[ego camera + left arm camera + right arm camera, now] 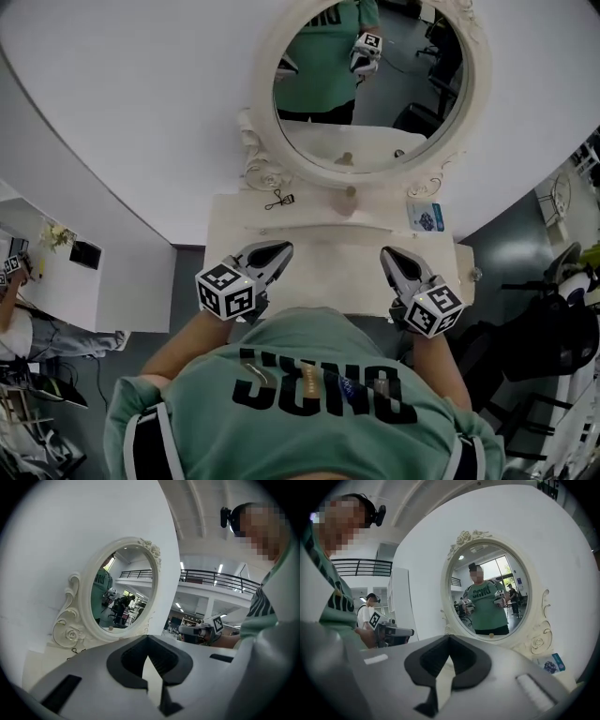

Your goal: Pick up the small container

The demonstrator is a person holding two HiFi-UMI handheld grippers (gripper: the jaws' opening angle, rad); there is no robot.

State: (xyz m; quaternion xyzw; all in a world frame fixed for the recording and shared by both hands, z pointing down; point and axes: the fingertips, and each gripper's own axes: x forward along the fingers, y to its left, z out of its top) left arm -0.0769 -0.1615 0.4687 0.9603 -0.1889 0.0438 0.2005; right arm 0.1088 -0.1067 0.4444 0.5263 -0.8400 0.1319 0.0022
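Observation:
The small container [352,191], a little beige pot, stands on the raised back ledge of the white vanity table [319,253], right under the oval mirror [370,84]. Its reflection shows in the glass. My left gripper [281,249] hovers over the table's near left part, shut with nothing in it. My right gripper [387,253] hovers over the near right part, also shut and empty. Both point toward the mirror, and the container lies between and beyond them. In the left gripper view [149,638] and the right gripper view [449,638] the jaws meet at the tips, and they hide the container itself.
A black eyelash curler [278,200] lies on the ledge left of the container. A blue-printed packet [425,217] sits at the ledge's right end. The curved white wall [141,112] rises behind the mirror. Another person [19,309] sits far left.

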